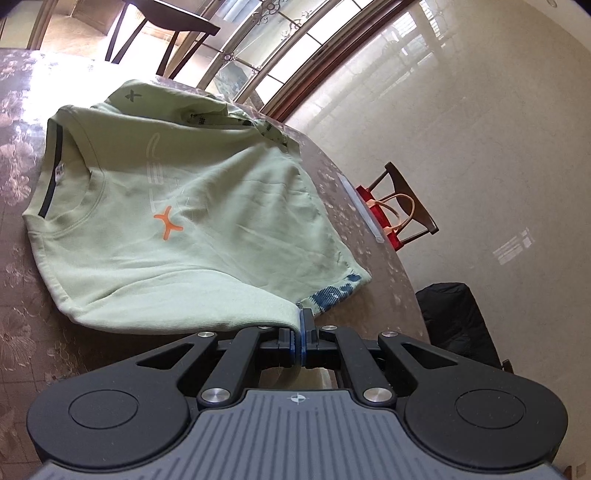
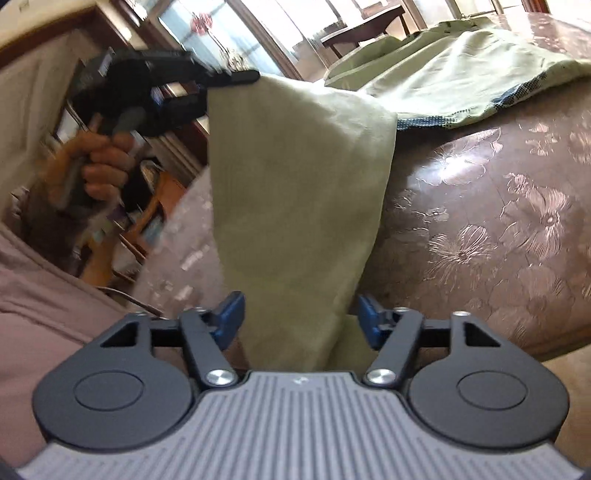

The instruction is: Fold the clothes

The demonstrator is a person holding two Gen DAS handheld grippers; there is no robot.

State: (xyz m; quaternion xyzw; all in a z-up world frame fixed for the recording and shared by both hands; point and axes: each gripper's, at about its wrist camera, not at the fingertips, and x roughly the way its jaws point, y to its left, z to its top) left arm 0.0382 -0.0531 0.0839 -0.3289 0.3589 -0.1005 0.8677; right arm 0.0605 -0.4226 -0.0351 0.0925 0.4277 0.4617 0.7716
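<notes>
Room: dining room with glazed doors, dark wooden chairs and a pale glossy floor — bright daylight.
Tabletop: round tabletop under a shiny brown flower-patterned cover, ahead of both tools.
Garment: pale green sweatshirt with an orange cross print, lying mostly flat on the tabletop ahead of the left hand-held gripper; its nearest part is lifted off the edge.
Left hand-held gripper: pressed together, pinching the ribbed edge of the sweatshirt, a person's hand around its handle.
Right hand-held gripper: spread, blue pads either side of the hanging green cloth, not pressing on it; whether the cloth brushes a pad I cannot tell.
Underlayer: blue patterned cloth peeks from under the sweatshirt — it looks like a separate piece, though I cannot be sure.
Handling: soft, light, limp knit; it drapes and sags between holds and likely slides easily on the slick cover.
Where to grip: the thicker ribbed hem and corners, probably — one layer pinched cleanly, both holds kept taut to stop bunching.
</notes>
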